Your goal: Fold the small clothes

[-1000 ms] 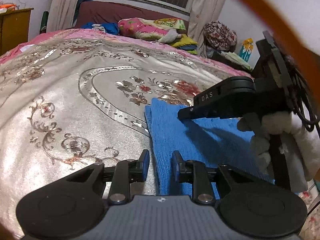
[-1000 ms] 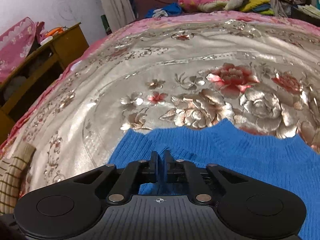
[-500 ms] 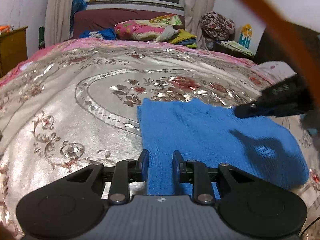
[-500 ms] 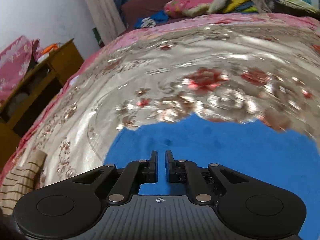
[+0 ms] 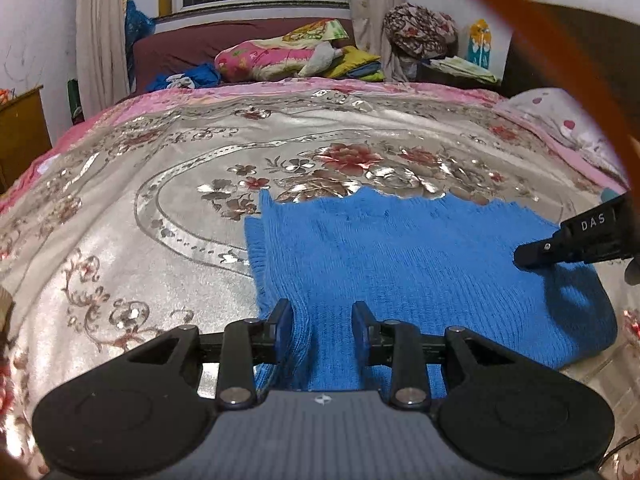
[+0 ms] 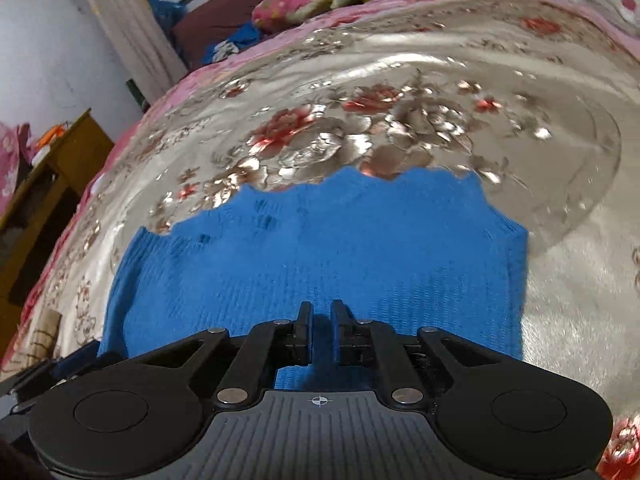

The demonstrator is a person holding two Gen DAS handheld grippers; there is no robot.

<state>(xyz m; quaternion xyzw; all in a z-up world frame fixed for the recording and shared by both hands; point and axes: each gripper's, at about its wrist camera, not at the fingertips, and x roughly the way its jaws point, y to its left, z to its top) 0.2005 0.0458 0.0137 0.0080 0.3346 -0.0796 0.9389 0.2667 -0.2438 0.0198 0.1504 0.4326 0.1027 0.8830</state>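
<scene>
A blue knit garment (image 5: 420, 272) (image 6: 320, 248) lies spread flat on the silver floral bedspread (image 5: 160, 200). My left gripper (image 5: 320, 312) hovers over the garment's near left part. Its jaws are opening, and a ridge of blue knit lies between them without being pressed. My right gripper (image 6: 321, 312) is low over the near right part of the garment. Only a narrow slit separates its pads and nothing is pinched there. In the left wrist view the right gripper (image 5: 524, 258) reaches in from the right edge over the cloth.
Pillows and folded bedding (image 5: 276, 56) are piled at the head of the bed. A wooden cabinet (image 6: 52, 184) stands off the bed's left side. A striped beige garment (image 6: 40, 332) lies near the left edge. An orange cable (image 5: 560, 52) crosses the upper right.
The right gripper let go of the blue cloth and swept to the right along the garment, which now lies spread wider. The left gripper's jaws have widened.
</scene>
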